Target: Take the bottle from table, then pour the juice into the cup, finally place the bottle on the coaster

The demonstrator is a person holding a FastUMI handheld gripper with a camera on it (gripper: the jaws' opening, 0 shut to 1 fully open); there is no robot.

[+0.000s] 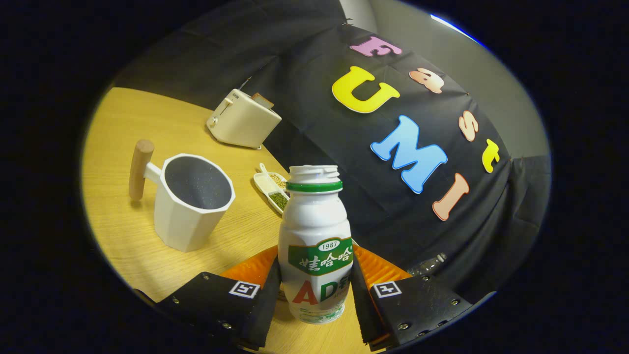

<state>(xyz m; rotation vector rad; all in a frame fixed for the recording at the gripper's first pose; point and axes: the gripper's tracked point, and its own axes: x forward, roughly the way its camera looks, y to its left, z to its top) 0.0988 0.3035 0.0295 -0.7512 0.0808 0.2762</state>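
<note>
Hand-held gripper (314, 290) clenched on capless bottle (315, 246), upright over orange coaster (378, 268), cup (192, 201) at 10 o'clock; jerky tilt could spill juice onto tabletop (123, 236).

The hand-held gripper (314, 295) has two broad, flat finger housings, each studded with small silver screws along its edges. Each housing carries a square black-and-white coded marker on its top face, near the inner edge.
</note>
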